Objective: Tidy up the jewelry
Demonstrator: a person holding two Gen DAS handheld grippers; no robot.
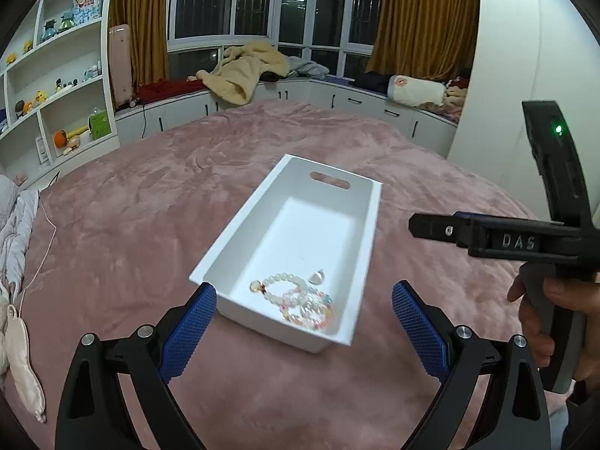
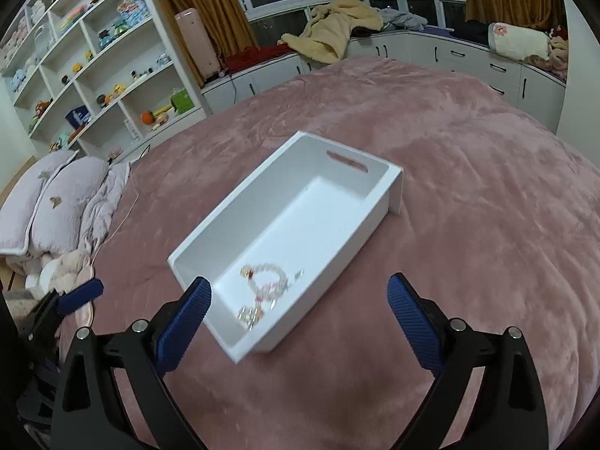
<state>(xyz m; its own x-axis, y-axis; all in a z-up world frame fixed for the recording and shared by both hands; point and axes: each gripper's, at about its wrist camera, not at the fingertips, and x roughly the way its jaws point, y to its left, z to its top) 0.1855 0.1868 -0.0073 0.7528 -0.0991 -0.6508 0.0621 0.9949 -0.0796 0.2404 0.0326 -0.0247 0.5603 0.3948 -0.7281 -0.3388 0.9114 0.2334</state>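
Jewelry collected in white bin (image 1: 240, 225) on pink bedspread (image 1: 131, 206); both grippers empty.

Left gripper (image 1: 303, 300) hovers over the near end of the bin with its blue fingers (image 1: 191, 333) spread wide, gripping nothing. Right gripper (image 2: 300, 296) is likewise spread wide above the near end, holding nothing. Pearl bracelet (image 1: 279, 285), pastel bead bracelet (image 1: 311, 309) and a small silver piece (image 1: 317, 276) lie together on the bin floor at its near end, the two bracelets overlapping.
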